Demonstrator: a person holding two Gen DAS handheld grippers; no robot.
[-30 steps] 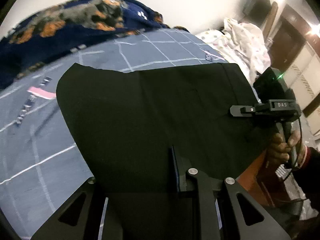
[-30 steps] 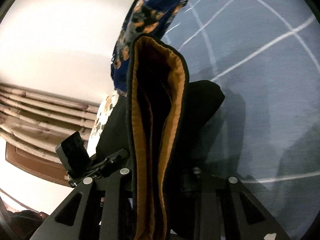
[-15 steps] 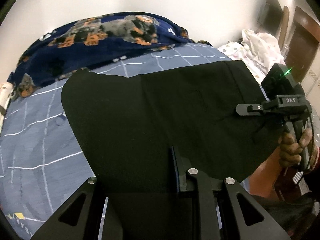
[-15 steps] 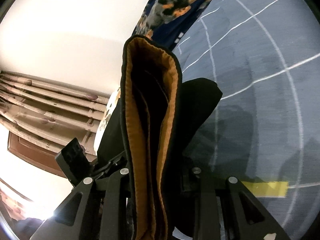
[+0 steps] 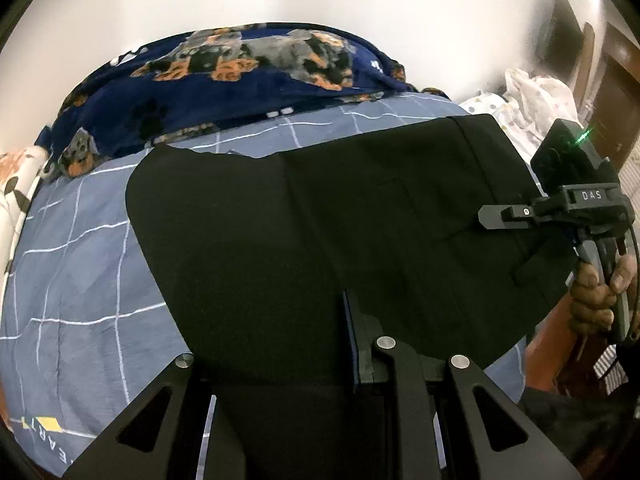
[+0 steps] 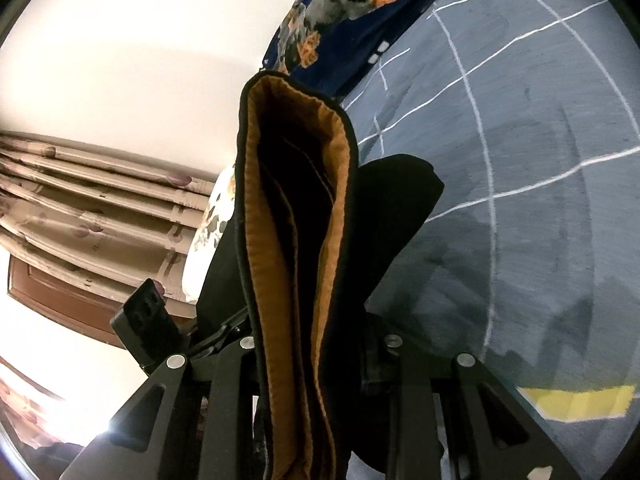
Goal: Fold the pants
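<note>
Both grippers, left and right, clamp black pants above bed; uneven pull risks waistband slipping, crooked fold

Pants black, waistband lining orange-brown. Bedsheet beyond left gripper grey-blue, white grid lines. Blanket farther ahead navy, dog print in grey, black, orange. Right gripper black.

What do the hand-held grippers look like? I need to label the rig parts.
Both are matte black. The right hand-held gripper carries a boxy module with a green light, a "DAS" label and a thin black cable. The left hand-held gripper shows angular fingers with triangular cut-outs and silver pins.
</note>
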